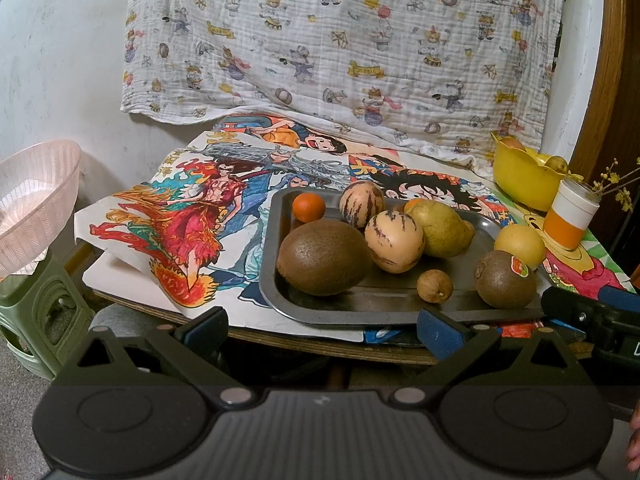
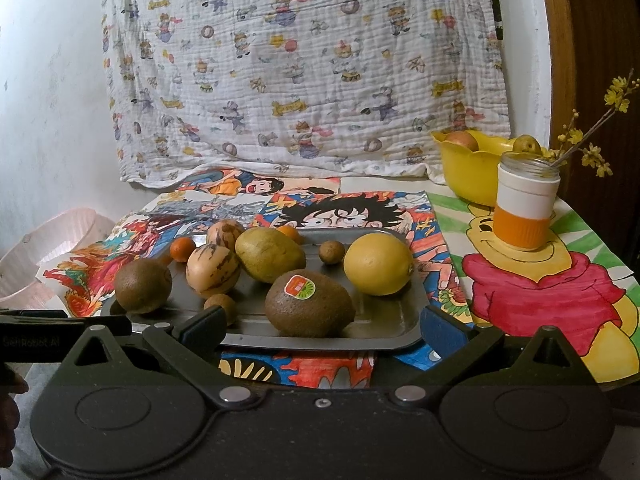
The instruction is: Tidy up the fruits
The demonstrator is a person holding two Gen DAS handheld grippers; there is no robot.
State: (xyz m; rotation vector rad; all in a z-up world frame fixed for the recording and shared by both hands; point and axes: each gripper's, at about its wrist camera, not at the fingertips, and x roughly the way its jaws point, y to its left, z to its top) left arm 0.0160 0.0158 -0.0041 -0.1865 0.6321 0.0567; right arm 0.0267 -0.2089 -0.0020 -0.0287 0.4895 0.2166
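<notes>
We hold our left tongs (image 1: 322, 326) spread and empty at the near edge of the bench (image 1: 280, 334), their blue pads (image 1: 438, 330) just short of the tray (image 1: 276, 216). Our right tongs (image 2: 320, 326) are spread too, gripping nothing, low at the tray's near rim.

The fruits lie on the metal tray, which sits on cartoon posters (image 1: 188, 216) that cover the bench. From the left view, a big kiwi (image 1: 324, 257) lies at the near left, a stickered kiwi (image 1: 505, 279) at the near right, and a small brown nut-like fruit (image 1: 434, 286) between them. Behind these sit two striped melons (image 1: 394, 241), touching each other, with a green pear (image 1: 440, 227) pressed against the nearer one. A mandarin (image 1: 308, 207) rests at the far left corner, and a lemon (image 1: 519, 243) at the right edge just behind the stickered kiwi. In the right view a second small brown fruit (image 2: 331, 252) shows behind the pear.

A yellow bowl (image 1: 520, 176) with fruit in it stands at the far right of the bench, beside an orange-banded jar (image 1: 570, 216) holding flowering twigs. A pink basket (image 1: 34, 200) sits on a green stool (image 1: 36, 320) off the bench's left side. A printed cloth (image 1: 340, 48) hangs on the wall behind.
</notes>
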